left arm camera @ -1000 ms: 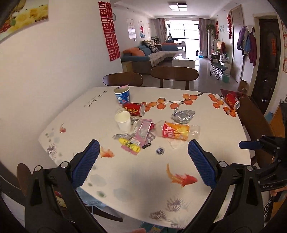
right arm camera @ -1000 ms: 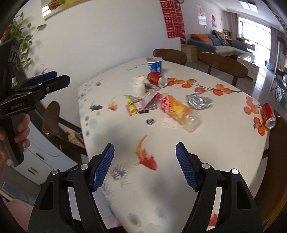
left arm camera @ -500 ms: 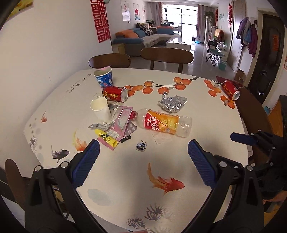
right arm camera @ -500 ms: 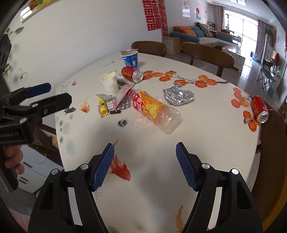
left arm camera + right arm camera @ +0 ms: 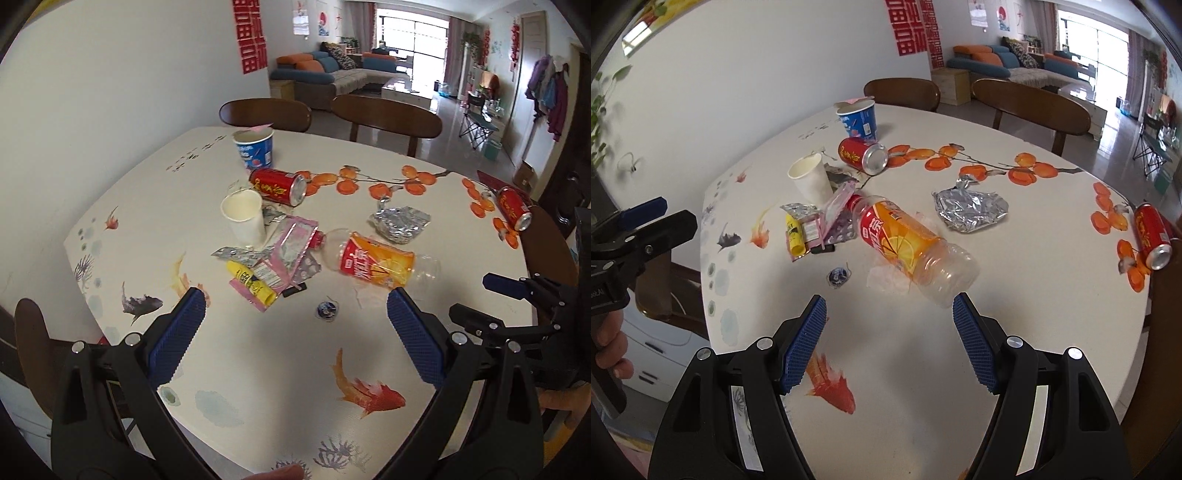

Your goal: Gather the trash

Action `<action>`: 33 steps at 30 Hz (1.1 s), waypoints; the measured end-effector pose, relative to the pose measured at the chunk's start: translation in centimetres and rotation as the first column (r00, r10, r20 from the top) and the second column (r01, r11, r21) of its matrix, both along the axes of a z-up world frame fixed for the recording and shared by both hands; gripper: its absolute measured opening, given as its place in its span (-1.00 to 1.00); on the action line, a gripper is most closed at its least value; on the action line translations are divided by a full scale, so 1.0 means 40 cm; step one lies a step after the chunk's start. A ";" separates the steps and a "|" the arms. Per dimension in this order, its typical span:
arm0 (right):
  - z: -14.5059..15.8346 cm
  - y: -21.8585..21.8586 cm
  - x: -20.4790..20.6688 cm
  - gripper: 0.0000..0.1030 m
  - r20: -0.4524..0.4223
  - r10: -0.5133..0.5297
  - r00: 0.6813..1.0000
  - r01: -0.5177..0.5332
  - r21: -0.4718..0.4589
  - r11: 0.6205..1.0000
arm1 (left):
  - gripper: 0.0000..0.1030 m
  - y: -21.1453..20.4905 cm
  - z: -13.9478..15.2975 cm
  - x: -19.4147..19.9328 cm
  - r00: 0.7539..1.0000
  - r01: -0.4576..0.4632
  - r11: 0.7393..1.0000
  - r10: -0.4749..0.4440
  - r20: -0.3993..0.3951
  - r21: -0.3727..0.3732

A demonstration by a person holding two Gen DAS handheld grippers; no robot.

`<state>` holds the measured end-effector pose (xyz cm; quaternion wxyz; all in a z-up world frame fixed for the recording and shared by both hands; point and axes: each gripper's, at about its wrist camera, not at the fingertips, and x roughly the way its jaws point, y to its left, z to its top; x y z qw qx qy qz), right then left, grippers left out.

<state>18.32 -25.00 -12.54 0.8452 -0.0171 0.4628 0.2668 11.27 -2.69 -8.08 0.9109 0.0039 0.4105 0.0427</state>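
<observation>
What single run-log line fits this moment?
phase: approach | left gripper: open | right gripper: open, nearest plastic bottle | collected: none

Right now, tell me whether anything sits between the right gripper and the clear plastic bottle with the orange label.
Nothing visible does. The right gripper is open above bare tabletop, and the clear plastic bottle with the orange label lies on its side just ahead. Only a small clear plastic scrap lies beside the bottle.

Bright daylight from far window, fisheye-warped edges, sharp focus
</observation>
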 end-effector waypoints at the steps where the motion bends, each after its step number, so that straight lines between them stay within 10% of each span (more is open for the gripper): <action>1: -0.005 0.008 0.014 0.39 -0.008 0.007 1.000 -0.007 0.002 1.000 | 0.87 0.006 -0.004 0.005 1.000 -0.007 1.000 0.007 -0.003 0.001; 33: -0.023 0.080 0.084 0.39 -0.060 0.122 0.991 -0.120 0.039 0.992 | 0.87 0.071 -0.038 0.042 0.993 -0.111 0.994 0.111 -0.039 0.012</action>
